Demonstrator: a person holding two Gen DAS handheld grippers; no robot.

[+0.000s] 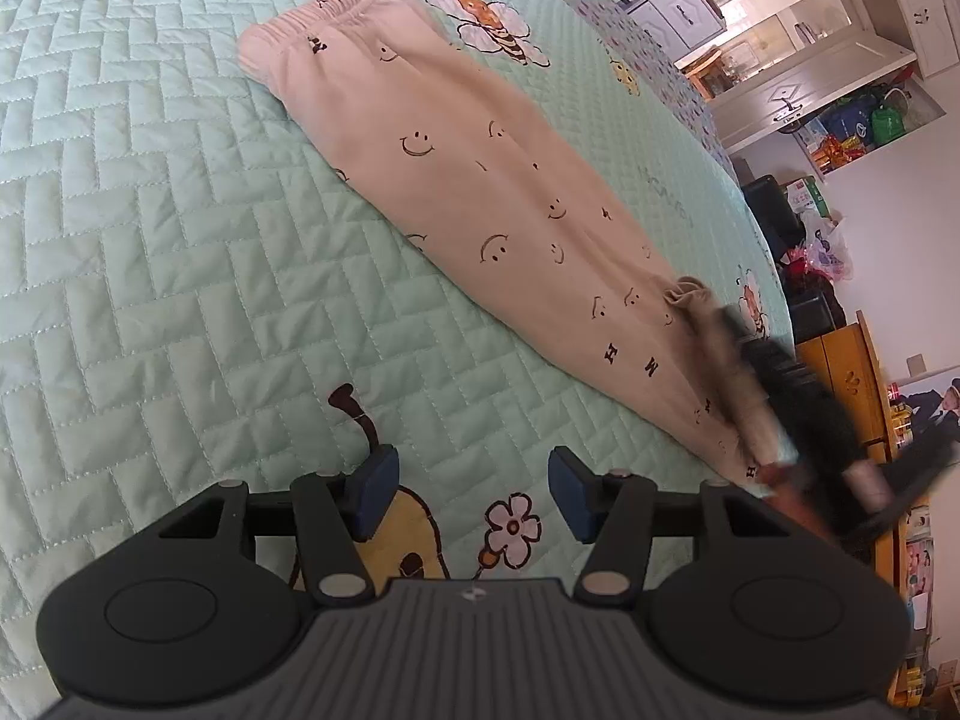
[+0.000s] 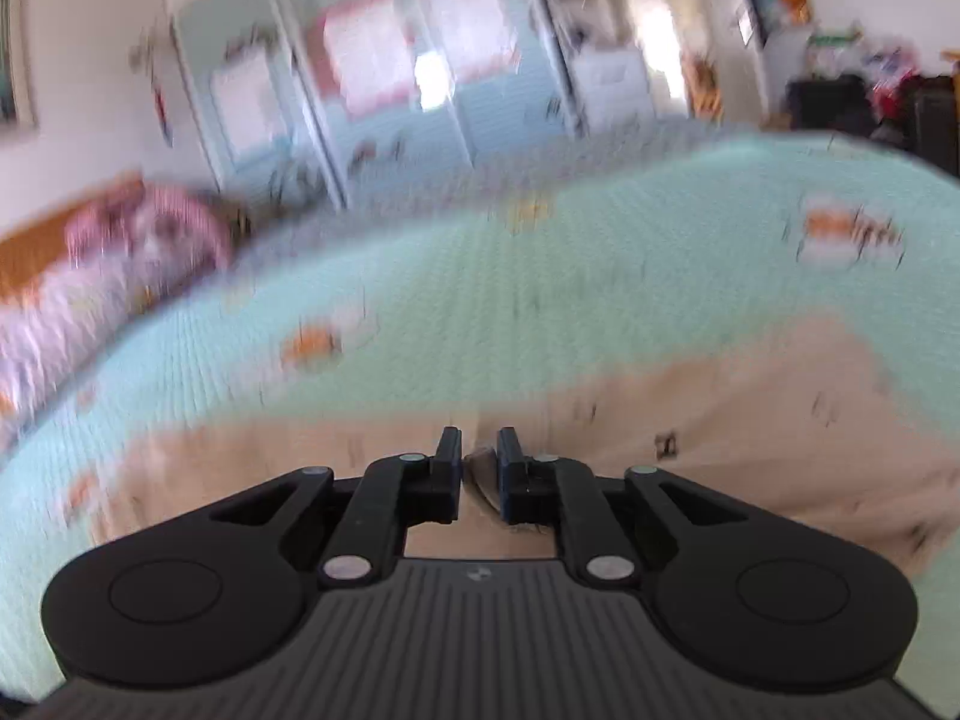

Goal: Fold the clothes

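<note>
I am keeping my left gripper (image 1: 474, 495) wide and empty just above the quilt (image 1: 150, 240), with nothing between its blue pads (image 1: 378, 492). The trousers (image 1: 456, 192) are lying ahead and to its right, already laid leg over leg, stretching away to the waistband (image 1: 312, 18) at the far end. My right gripper (image 2: 480, 468) is sitting at the cuff end with its jaws narrow and a fold of fabric between them; with the blur I cannot tell whether the pads are still pinching it. I am judging the trousers (image 2: 750, 420) soft, light and floppy, likely to sag and crease, so I am planning to take both cuff corners and carry them to the waistband.
</note>
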